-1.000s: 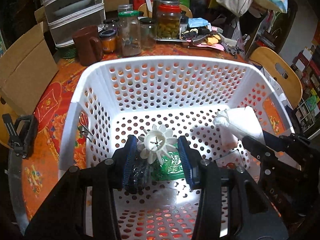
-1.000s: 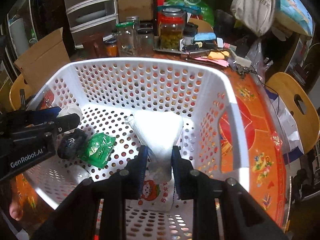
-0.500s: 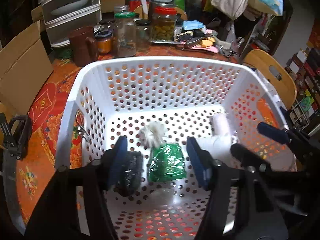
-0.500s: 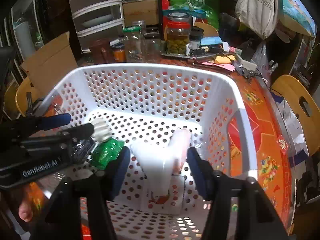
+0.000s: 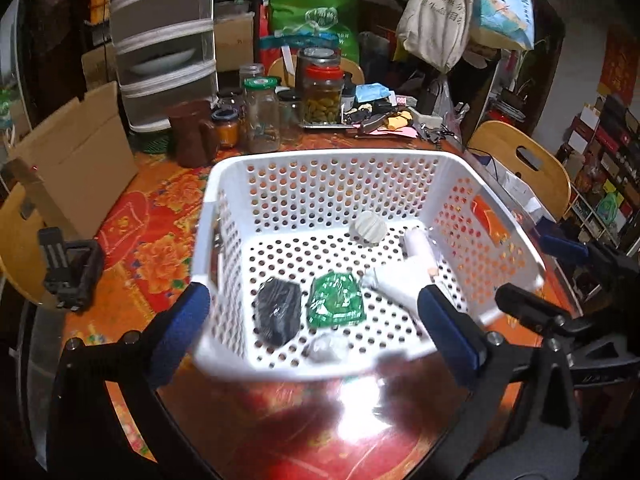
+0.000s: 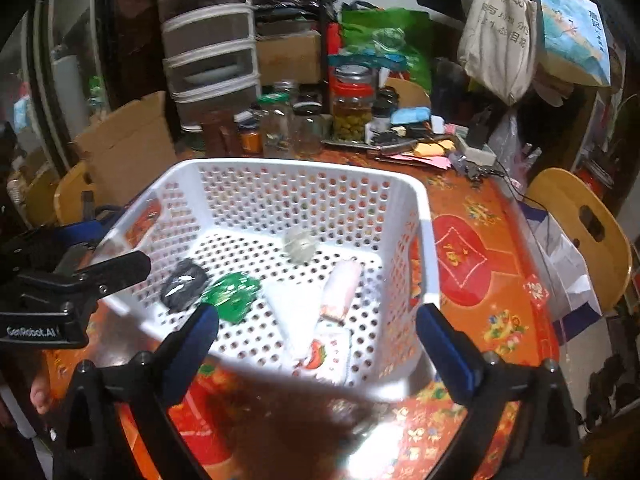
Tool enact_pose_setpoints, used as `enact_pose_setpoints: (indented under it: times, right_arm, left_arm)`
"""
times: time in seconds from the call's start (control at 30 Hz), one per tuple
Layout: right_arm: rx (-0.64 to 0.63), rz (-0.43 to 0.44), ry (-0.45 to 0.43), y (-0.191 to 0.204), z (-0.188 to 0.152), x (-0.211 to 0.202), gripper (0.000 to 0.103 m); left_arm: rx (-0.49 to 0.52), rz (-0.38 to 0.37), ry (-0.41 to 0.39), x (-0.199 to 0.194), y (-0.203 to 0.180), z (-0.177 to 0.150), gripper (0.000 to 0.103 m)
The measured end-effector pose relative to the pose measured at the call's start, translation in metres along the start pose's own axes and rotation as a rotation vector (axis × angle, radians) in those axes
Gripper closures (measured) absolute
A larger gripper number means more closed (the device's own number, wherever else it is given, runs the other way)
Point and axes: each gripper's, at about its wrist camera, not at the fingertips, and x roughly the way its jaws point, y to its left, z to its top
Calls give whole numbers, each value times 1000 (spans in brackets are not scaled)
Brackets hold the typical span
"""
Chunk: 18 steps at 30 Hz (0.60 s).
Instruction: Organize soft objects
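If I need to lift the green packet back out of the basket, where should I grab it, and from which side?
Grip the green packet across its crinkled raised middle, coming straight down from above. It lies flat on the white basket floor, with the black bundle close on one side and the white pack on the other, so a side approach looks blocked.

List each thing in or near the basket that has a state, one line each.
Basket: upright, holding items.
Black packet: lying on the basket floor.
Green packet: lying flat beside it.
White ball: loose near the back wall.
Left tongs: opening, nothing between them.
Right tongs: opening, nothing between them.
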Motion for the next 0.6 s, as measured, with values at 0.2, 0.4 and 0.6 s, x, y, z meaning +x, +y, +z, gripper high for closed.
enact_pose_setpoints:
  times: [0.2, 0.4, 0.6]
  right_arm:
    - [7, 31, -35, 6, -26, -26, 4]
    - [26, 17, -95, 8, -54, -62, 4]
    - [100, 34, -103, 6, -88, -85, 4]
  left_arm:
    - [1, 5, -54, -43, 0, -31, 0]
    - [6, 29, -104, -83, -6, -70, 0]
    - [14, 33, -155, -120, -17, -111, 0]
